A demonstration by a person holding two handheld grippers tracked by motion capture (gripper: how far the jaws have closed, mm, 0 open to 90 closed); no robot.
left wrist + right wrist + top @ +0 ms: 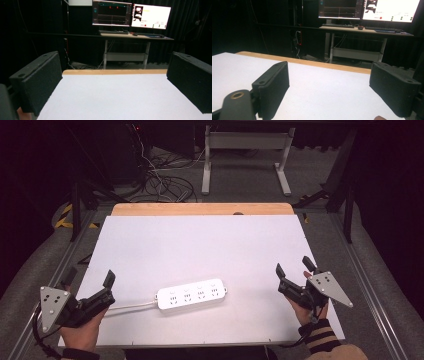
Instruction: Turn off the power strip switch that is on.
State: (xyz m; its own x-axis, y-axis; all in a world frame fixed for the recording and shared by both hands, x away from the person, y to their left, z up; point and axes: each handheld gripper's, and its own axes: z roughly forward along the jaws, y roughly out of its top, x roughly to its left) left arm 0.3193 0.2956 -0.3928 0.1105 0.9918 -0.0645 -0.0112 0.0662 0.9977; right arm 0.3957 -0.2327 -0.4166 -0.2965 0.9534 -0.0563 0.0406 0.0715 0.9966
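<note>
A white power strip (192, 293) with several sockets lies flat near the front middle of the white table (200, 245), its white cable (130, 306) trailing left. My left gripper (90, 278) is held at the front left corner, open, with nothing between its jaws. My right gripper (294, 267) is held at the front right edge, also open and empty. In the left gripper view the left gripper (113, 82) spreads wide over bare white table (112, 97). In the right gripper view the right gripper (337, 87) likewise stands wide apart above bare table (324, 92).
A wooden strip (200, 209) runs along the table's far edge. Beyond it stands a desk (132, 36) with two lit monitors (131, 15) and a keyboard; cables (160, 180) lie on the floor. Dark curtains surround the space.
</note>
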